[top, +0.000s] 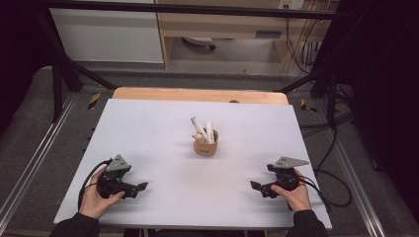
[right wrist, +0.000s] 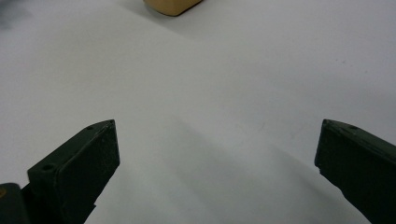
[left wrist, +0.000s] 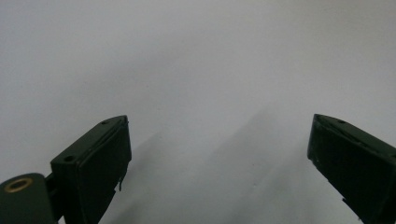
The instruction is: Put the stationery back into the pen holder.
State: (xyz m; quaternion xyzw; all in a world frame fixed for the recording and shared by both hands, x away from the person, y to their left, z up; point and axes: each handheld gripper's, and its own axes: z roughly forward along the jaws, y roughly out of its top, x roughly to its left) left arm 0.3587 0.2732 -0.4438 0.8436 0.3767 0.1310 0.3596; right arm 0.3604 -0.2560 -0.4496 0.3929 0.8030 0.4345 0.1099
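Left gripper [top: 141, 187], lower left of the high view: held in the person's left hand [top: 95, 200], low over the white worktop [top: 163, 143], jaws spread wide and pointing toward frame centre, nothing between them. In the left gripper view [left wrist: 219, 154] the gap between the jaws frames bare white surface.

Right gripper [top: 254, 186], lower right of the high view: held in the right hand [top: 296, 195], likewise released, jaws apart and empty, pointing toward frame centre. In the right gripper view [right wrist: 217, 154] the tan base of the cup [right wrist: 172, 5] sits at the top edge.

Wooden cup [top: 206, 144]: upright at centre of the high view, well apart from both grippers. White sticks [top: 205, 130] stand in it, leaning at different angles. A cable [top: 336, 192] trails off the right gripper past the worktop's right edge.
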